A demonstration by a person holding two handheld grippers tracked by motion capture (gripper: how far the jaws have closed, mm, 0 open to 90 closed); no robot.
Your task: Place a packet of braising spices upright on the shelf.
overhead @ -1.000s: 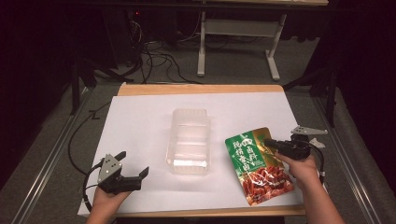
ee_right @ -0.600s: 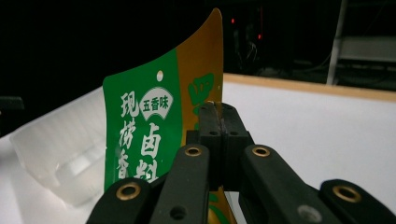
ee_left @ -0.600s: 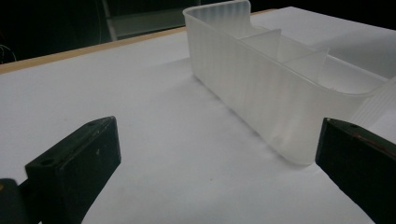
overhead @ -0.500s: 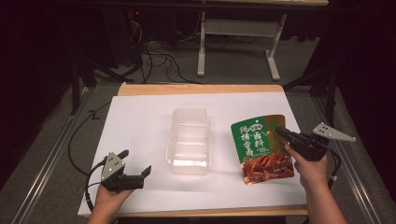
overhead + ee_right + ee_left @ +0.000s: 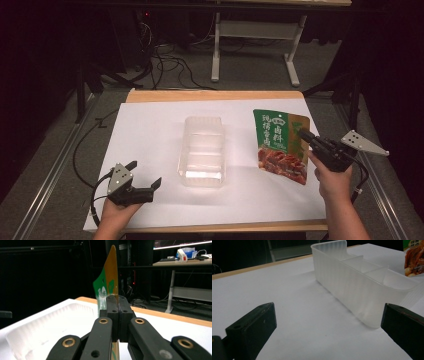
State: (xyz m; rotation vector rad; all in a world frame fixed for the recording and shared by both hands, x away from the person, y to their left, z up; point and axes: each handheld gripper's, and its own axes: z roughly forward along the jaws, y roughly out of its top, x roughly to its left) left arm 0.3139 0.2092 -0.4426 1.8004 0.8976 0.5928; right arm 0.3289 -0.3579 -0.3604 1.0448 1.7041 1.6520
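The right hand-held gripper pinches the right edge of the green food pouch and holds it up near the worktop's right edge. The left hand-held gripper, jaws wide apart, rests near the front left corner. A clear tray sits mid-worktop between them.

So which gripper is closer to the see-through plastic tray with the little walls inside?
Left. The left gripper sits open just off the clear plastic divided tray's near-left corner; the right gripper, clamping the green food pouch, is farther away.
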